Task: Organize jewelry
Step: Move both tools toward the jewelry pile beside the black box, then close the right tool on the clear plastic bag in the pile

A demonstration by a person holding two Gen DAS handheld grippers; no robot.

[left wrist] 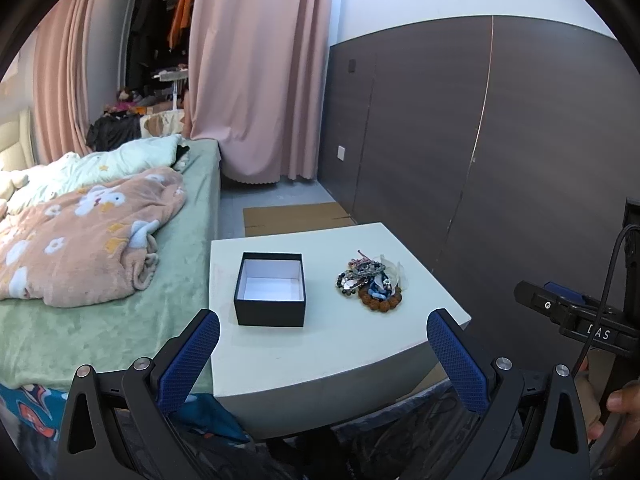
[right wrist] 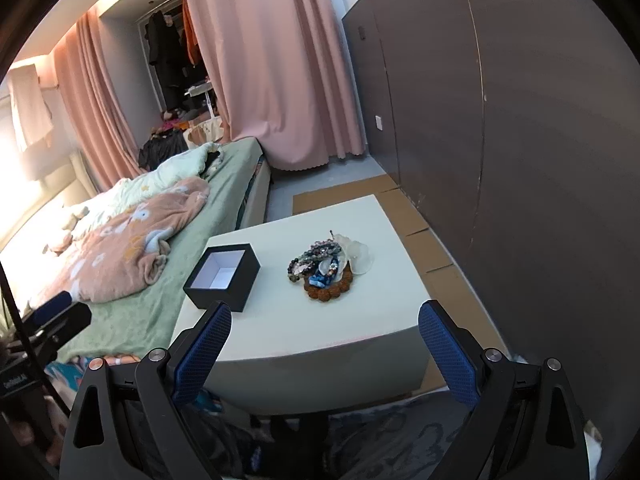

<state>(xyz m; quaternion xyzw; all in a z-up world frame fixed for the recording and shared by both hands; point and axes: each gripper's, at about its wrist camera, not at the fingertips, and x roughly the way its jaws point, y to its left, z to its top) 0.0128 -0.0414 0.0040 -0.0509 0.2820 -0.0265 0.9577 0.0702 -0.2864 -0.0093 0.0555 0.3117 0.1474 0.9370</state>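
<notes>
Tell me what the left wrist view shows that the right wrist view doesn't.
Only the left wrist view: the right gripper from the side, with a hand on it.

Only the right wrist view: a pale cloth hanging at far left, and the left gripper from the side.

Both: the white table, the open black box, empty, the jewelry pile beside it, untouched, the bed, pink curtains.

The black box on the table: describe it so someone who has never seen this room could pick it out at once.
Beside the bed with the green sheet stands a low white table. On its bed-side half sits the black box, square, lidless and open, white and empty inside. Its only neighbour on the table is a tangled pile of beaded jewelry, lying apart from it on the wall side.
</notes>
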